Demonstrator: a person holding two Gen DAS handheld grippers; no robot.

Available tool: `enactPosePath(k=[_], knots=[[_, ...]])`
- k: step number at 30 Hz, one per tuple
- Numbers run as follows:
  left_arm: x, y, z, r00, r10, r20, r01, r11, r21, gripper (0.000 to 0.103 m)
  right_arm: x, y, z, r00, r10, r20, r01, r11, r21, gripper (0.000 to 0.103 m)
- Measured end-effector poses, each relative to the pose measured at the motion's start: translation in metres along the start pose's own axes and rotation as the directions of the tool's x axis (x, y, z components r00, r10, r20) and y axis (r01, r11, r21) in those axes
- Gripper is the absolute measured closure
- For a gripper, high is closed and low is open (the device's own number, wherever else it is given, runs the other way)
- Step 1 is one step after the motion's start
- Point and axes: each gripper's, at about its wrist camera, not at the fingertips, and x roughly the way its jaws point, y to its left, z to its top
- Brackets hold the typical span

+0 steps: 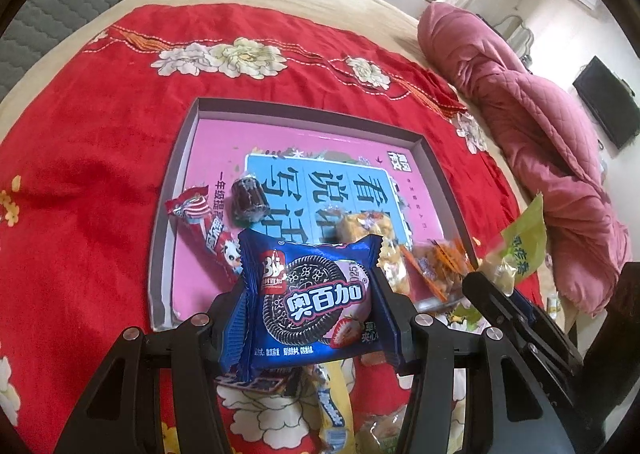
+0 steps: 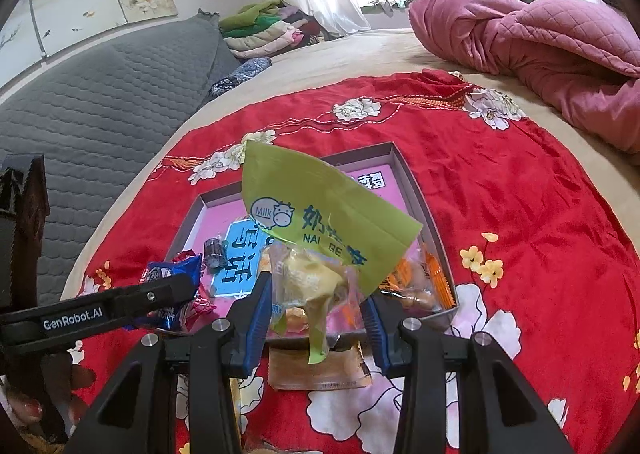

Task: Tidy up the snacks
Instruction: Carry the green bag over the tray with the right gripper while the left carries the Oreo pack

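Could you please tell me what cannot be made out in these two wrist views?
- Left wrist view: the snacks under the blue cookie packet in the left gripper are mostly hidden.
- Right wrist view: the green milk-candy bag in the right gripper covers the middle of the tray.
- Left wrist view: the orange packets are blurred; their print is unreadable.
- Right wrist view: the tan packet is partly hidden by the bag.
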Motion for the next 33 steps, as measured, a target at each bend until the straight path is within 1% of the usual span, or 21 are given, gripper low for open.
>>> enactPosePath(k=[5,14,22,33], knots=[[0.005,0.001,0.002,1.0,0.002,0.002,-0.002,1.0,-0.001,0.047,0.002,0.002,0.003,1.0,-0.006,0.001,0.006,1.0,-0.005,0.06],[0.018,0.008,0.004,1.0,0.004,-0.015,-0.004,1.0,-0.007,0.047,0.009,0.004,0.008,1.0,-0.014,0.003,0.014,1.0,-0.007,0.06],[0.029,0.008,0.006,1.0,0.002,-0.032,-0.002,1.0,-0.002,0.047,0.021,0.006,0.011,0.999,-0.031,-0.019,0.031,0.999,-0.013,0.06],[0.032,0.011,0.006,0.999,0.005,-0.037,-0.005,1.0,-0.006,0.047,0.039,0.01,0.009,0.997,-0.049,-0.056,0.047,0.998,-0.039,0.06]])
